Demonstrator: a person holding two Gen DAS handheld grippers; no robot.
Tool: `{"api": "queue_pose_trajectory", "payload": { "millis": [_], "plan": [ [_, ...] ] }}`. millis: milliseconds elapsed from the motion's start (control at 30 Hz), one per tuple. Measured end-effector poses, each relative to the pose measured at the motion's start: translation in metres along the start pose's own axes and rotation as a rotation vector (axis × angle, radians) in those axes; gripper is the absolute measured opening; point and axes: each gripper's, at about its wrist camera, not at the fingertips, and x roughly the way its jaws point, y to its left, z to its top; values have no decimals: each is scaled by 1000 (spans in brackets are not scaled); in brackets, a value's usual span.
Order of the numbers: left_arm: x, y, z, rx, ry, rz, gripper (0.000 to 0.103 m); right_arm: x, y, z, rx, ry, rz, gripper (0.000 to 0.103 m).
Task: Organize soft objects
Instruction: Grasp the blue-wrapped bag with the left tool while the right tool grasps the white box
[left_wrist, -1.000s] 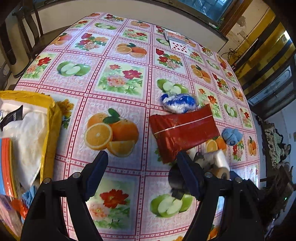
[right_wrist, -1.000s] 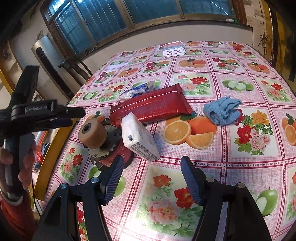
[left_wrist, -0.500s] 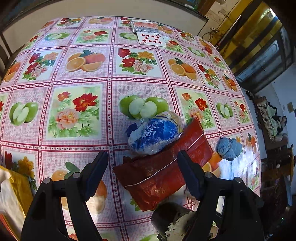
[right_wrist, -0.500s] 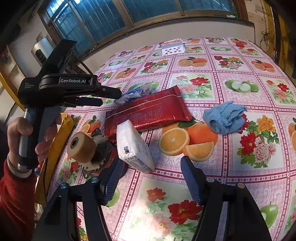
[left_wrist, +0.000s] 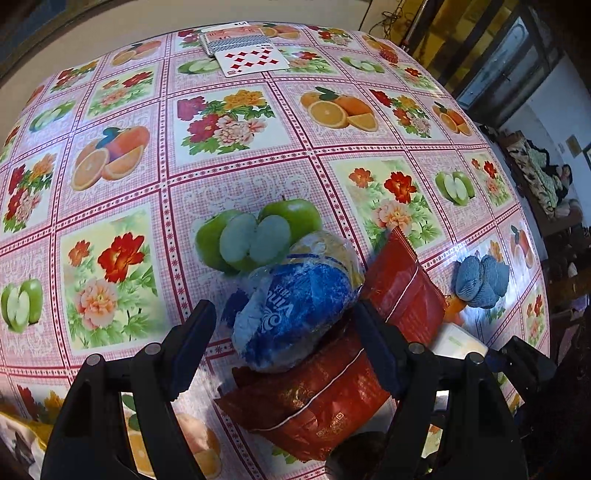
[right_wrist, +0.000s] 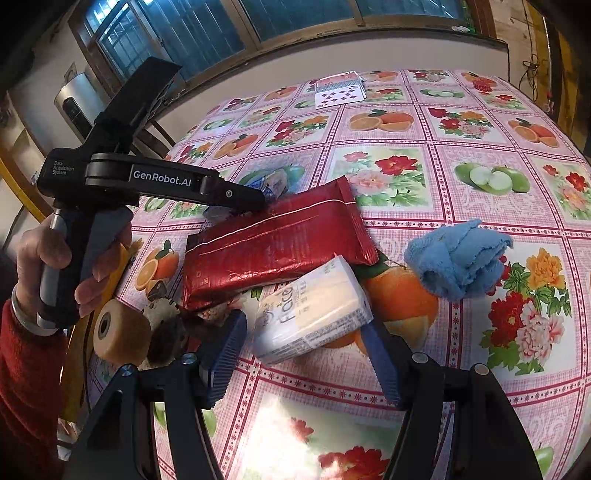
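Table (left_wrist: 258, 177): one, under a pink oilcloth printed with fruit and flower squares; it carries everything listed below.

Red foil packet (right_wrist: 273, 251): one, the largest loose item, lying flat near the middle of the table and slanting toward the far edge.

White tissue pack (right_wrist: 314, 314): one, leaning on the near edge of the red packet. My right claw (right_wrist: 304, 358) stands wide open around it, one finger on each side; I cannot tell whether the pads touch it. Nothing is gripped.

Blue and clear plastic bag (left_wrist: 295, 306): one, crumpled, resting against the far side of the red packet (left_wrist: 325, 387). My left claw (left_wrist: 286, 339) is wide open with the bag between its fingers, gaps visible on both sides, so it has hold of nothing. The right view shows my left hand (right_wrist: 55, 266) around that tool's handle, red sleeve at the wrist.

Blue cloth (right_wrist: 458, 258): one, bunched, well apart from the packet toward the table's right edge.

Tan roll (right_wrist: 118, 336): one, at the near left edge, touching a dark toothed object I cannot identify.

Playing cards (left_wrist: 243, 51): a small spread at the far edge, one face up showing red diamonds; the count of the rest is unclear.
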Motion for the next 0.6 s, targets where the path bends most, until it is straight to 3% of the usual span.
{"api": "queue_pose_trajectory", "payload": {
  "millis": [200,367,433,600],
  "plan": [
    [12,3,7,31,16,-9,77,8,-10,7,58,12,18,68],
    [18,0,3,82,9,136,78,14,0,11,13,14,-48,68],
    [16,3,1,67,3,117,78,18,6,11,-25,11,-92,64],
    [11,18,0,-39,-19,57,74,17,3,13,-8,7,-80,36]
  ]
}}
